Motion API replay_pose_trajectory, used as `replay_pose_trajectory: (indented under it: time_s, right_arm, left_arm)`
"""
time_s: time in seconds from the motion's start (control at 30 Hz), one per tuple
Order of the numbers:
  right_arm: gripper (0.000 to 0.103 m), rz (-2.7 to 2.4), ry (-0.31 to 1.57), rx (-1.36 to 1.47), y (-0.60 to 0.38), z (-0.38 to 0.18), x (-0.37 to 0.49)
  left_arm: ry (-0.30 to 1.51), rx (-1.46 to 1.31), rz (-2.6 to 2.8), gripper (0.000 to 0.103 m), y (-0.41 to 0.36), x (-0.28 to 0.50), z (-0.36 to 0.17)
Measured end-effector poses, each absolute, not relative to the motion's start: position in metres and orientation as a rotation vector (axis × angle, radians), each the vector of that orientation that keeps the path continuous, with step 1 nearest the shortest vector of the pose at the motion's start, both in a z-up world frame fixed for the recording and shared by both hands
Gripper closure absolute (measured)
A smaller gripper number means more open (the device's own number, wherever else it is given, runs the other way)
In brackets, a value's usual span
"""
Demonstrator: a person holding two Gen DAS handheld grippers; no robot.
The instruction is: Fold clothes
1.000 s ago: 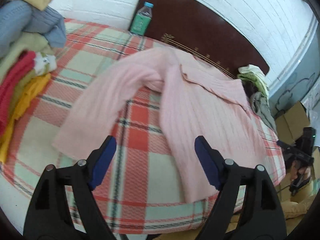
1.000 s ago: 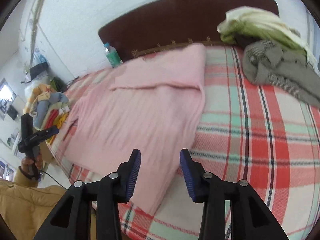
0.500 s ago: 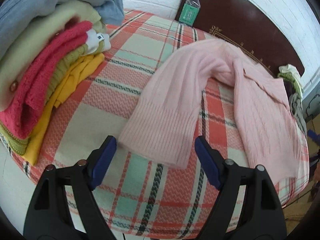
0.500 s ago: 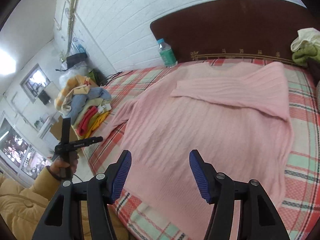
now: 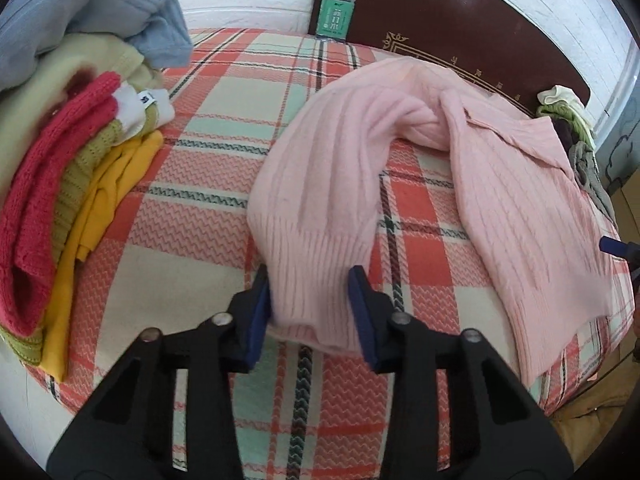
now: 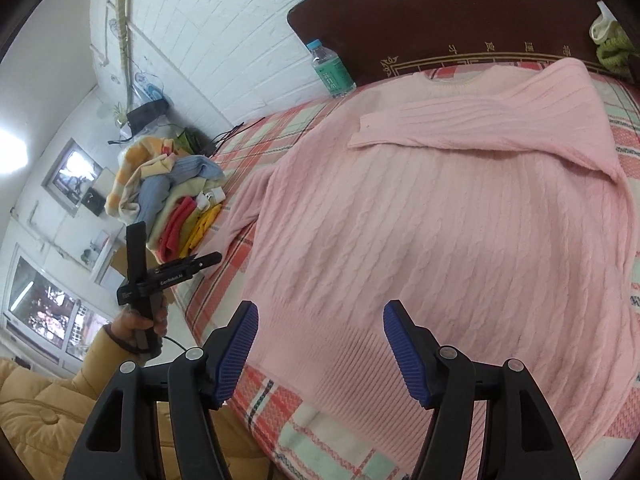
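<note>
A pink cable-knit sweater (image 6: pixel 440 216) lies spread on the plaid bed; one sleeve is folded across its chest. Its other sleeve (image 5: pixel 320 184) stretches out to the side. My left gripper (image 5: pixel 310 312) is open, its jaws on either side of that sleeve's ribbed cuff (image 5: pixel 312 276), not closed on it. My right gripper (image 6: pixel 320 344) is open and empty, hovering over the sweater's ribbed hem (image 6: pixel 332 356) near the bed's front edge. The left gripper also shows in the right wrist view (image 6: pixel 216 256).
A stack of folded clothes (image 5: pixel 60 152) lies at the bed's left side. A water bottle (image 5: pixel 334 12) stands by the dark headboard (image 5: pixel 460 20). Green and grey garments (image 5: pixel 576 132) are heaped at the right. The plaid blanket (image 5: pixel 208 220) covers the bed.
My left gripper has moved in onto the sleeve cuff and its jaws have narrowed around it. My right gripper has opened wider and moved over the hem.
</note>
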State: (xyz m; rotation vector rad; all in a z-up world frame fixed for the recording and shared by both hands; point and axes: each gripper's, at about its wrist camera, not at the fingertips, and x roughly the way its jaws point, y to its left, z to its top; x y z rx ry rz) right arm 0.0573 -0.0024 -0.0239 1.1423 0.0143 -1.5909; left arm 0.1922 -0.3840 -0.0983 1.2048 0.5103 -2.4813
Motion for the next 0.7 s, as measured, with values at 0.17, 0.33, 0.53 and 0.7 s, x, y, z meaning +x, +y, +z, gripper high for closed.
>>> replay_pose_trajectory:
  time_s: [0.17,0.33,0.53,0.7]
  right_arm:
    - [0.036,-1.551,0.091,1.076,-0.025,-0.018,0.067]
    - [0.036,-1.496,0.280,0.905,-0.082,-0.001,0.088]
    - [0.036,-1.442,0.569,0.641,-0.174,0.000,0.130]
    - [0.036,-1.387,0.559,0.571,-0.233,-0.005,0.150]
  left_arm:
    - [0.575,1.157,-2.487,0.090,-0.389,0.188,-0.086]
    - [0.624,1.063,-2.531,0.091,-0.400,0.175,-0.055]
    - [0.618,1.013,-2.612,0.090,-0.404,0.154,-0.017]
    - [0.763,1.016,-2.670,0.090,-0.412,0.134,0.002]
